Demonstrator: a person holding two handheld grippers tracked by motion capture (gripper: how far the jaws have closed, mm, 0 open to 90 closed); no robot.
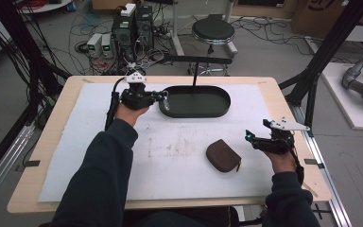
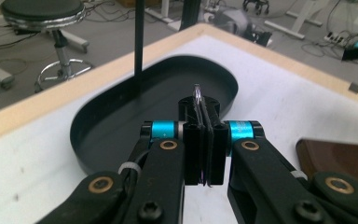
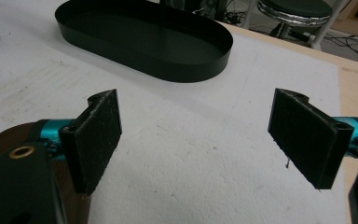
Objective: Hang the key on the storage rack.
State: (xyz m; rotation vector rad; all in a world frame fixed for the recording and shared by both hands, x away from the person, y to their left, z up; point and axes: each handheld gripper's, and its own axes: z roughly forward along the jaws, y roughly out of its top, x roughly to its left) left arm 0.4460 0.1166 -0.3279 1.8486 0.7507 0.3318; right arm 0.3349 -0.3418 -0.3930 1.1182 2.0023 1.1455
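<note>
Left tongs pressed fully together on a small silvery piece, gripped low so that just a narrow rounded tip pokes up past the black pads; held in the air over the near-left end of the black oval tray, clear of its floor and rim; seen from the high view at the tray's left end; right tongs spread wide with nothing between the pads, hovering above the white sheet at the right side of the worktop, just beside the brown pouch. Judged from the way it sits in the grip: very light, thin and stiff, probably metal, so hard and smooth and apt to slip or twist out sideways if the squeeze slackens; no sign of fragility, though likely to bounce or roll on the hard tray if let go from high up; best taken flat-on across its two broad faces, well down between the pads as now, rather than by the tip or the edge; hard to pick off a flat surface again, being so thin, so worth lowering close to the tray floor before any release. Looks bright and silvery with a glint along the rounded top, edge-on to the camera in the left gripper view and too small and too hidden to tell whether a ring, a coin or a loop; shows as a pale speck at the tips in the high view; far smaller than the pouch or the tray.
</note>
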